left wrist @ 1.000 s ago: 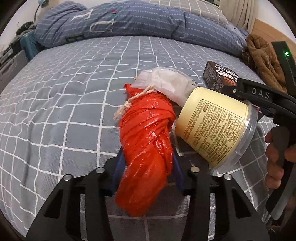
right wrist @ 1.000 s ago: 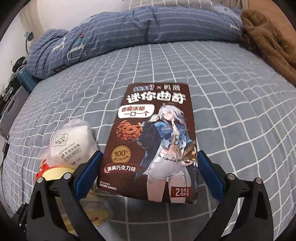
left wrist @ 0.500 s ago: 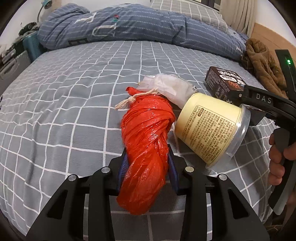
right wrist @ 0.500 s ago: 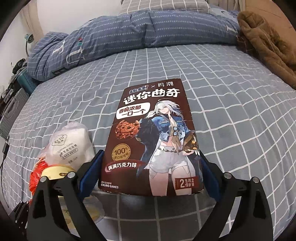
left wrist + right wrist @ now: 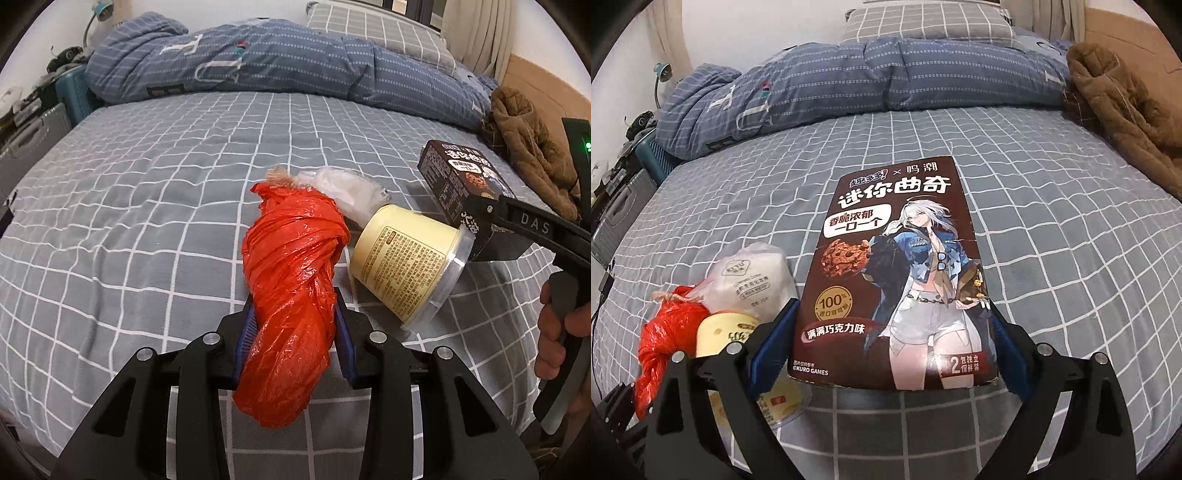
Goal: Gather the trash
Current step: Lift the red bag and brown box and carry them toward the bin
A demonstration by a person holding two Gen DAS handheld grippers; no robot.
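- Red plastic bag [image 5: 291, 280] is sitting pinched in the left tool [image 5: 293, 332].
- Right tool [image 5: 894, 332] is clamping the cookie box [image 5: 901, 273] by its side edges.
- Grey checked bed [image 5: 129, 206] is lying open leftward.

Twisted bag [image 5: 291, 295] left of tub [image 5: 406, 258], box [image 5: 897, 280] right, pouch [image 5: 343, 192] behind, all on bed [image 5: 147, 206]

A bed fills the room, spread with a grey sheet [image 5: 155, 192] gridded in white. A rumpled blue quilt [image 5: 886, 77] lies along its far end below a grey checked pillow [image 5: 927, 22]. A brown fleece garment [image 5: 1123, 114] is heaped against the wooden headboard [image 5: 543, 92]. Cream curtains [image 5: 476, 33] hang behind, and a teal crate [image 5: 653, 158] stands beside the white wall [image 5: 639, 40].
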